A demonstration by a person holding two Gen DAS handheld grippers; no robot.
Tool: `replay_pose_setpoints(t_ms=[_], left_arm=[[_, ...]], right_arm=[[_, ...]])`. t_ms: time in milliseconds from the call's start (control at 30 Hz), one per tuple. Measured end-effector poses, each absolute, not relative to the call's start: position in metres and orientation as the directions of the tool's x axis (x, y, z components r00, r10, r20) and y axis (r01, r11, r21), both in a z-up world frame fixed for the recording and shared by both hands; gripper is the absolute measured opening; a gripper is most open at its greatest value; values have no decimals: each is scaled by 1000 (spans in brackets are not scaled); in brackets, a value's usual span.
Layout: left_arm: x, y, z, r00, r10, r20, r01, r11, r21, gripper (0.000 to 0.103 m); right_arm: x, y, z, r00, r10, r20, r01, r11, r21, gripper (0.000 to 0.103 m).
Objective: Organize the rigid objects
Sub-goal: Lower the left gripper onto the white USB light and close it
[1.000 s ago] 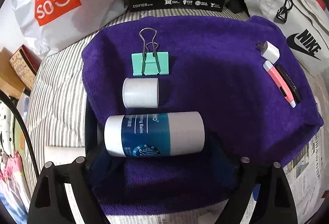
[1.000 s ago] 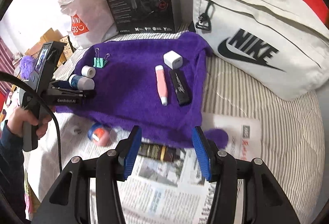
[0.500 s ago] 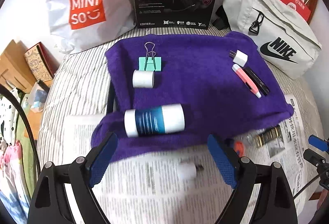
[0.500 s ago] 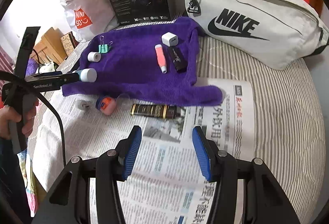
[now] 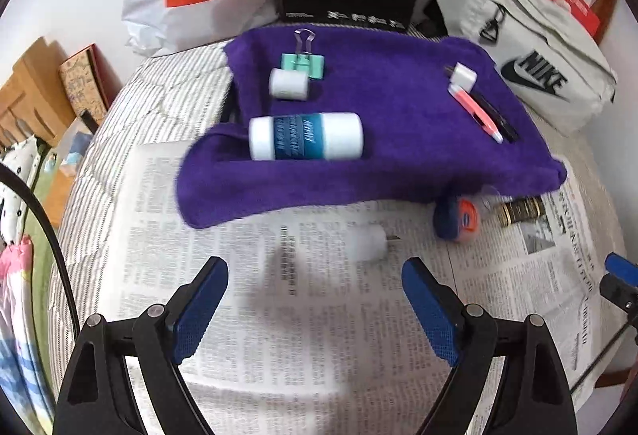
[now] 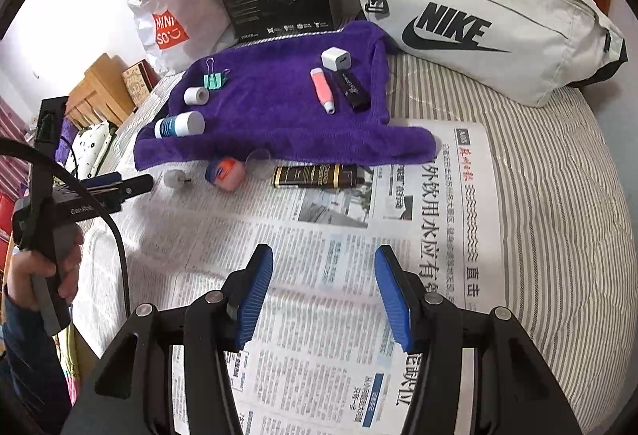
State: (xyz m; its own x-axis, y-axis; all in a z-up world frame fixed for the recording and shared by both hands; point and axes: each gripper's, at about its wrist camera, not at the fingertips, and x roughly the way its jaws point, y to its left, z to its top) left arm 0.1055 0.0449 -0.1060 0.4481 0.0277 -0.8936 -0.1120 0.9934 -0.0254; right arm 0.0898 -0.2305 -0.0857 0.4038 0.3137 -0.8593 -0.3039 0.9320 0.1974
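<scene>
Both claws hang empty over the spread newspaper (image 6: 359,219) on the striped bed. Left claw (image 5: 315,299) is spread wide with nothing between its blue pads; right claw (image 6: 323,291) sits at a moderate gap, jaws apart and clear of everything.

On the far side lies the purple fleece towel (image 6: 275,116), and it carries the tidy lot: a mint-green binder clip (image 5: 303,62), a small white roll (image 5: 288,84), a white tube with a blue label (image 5: 306,142), plus on the right a white charger cube (image 6: 336,59), a pink pen-shaped cutter (image 6: 323,92) and a black flash drive (image 6: 353,89).

So the step in hand, I'd judge, is picking the next stray. Three wait on the paper just off the towel's near edge: a small white cap-like piece with a pin (image 5: 369,243), a blue-and-orange round tin (image 5: 456,217), and a black-and-gold tube (image 6: 315,175).

White piece lies just beyond the left claw's pads, slightly right of centre, apart from both. Tin sits further right, tube further right again, nearer the right claw's line but well ahead of it.

Next move, likely: ease the left claw forward over the white piece, straddle it, then close. It is small and blurred here, so careful centring is needed or it may skid on the paper.
</scene>
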Motion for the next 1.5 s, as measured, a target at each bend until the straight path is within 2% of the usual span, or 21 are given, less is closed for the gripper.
replay_pose_setpoints(t_ms=[333, 467, 700, 767, 933, 1167, 1200, 1267, 1333, 1500], left_arm=[[130, 21, -132, 421, 32, -907, -128, 991, -24, 88], [134, 19, -139, 420, 45, -906, -154, 988, -23, 82], [131, 20, -137, 436, 64, -897, -151, 989, -3, 57], [129, 21, -134, 437, 55, -898, -139, 990, -7, 43], [126, 30, -132, 432, 22, -901, -130, 991, -39, 34], [117, 34, -131, 449, -25, -893, -78, 995, -67, 36], [115, 35, -131, 456, -39, -889, -70, 994, -79, 38], [112, 38, -131, 469, -77, -880, -52, 992, -114, 56], [109, 39, -132, 477, -86, -875, -44, 992, -122, 63], [102, 37, -133, 484, -61, -873, -32, 996, -88, 63]], right_arm=[[84, -231, -100, 365, 312, -877, -318, 927, 198, 54], [84, -230, -106, 350, 303, -886, -321, 928, 190, 53], [88, -233, -112, 336, 308, -890, -309, 929, 205, 54], [91, -233, -114, 335, 308, -890, -305, 930, 207, 54], [104, -224, -119, 335, 294, -895, -307, 932, 191, 53], [110, -211, -121, 322, 300, -898, -332, 924, 190, 53], [109, -209, -122, 319, 301, -899, -337, 922, 189, 54], [108, -204, -125, 309, 300, -903, -348, 919, 186, 54], [106, -203, -127, 301, 301, -905, -356, 916, 186, 54], [102, -199, -135, 285, 298, -911, -363, 913, 185, 54]])
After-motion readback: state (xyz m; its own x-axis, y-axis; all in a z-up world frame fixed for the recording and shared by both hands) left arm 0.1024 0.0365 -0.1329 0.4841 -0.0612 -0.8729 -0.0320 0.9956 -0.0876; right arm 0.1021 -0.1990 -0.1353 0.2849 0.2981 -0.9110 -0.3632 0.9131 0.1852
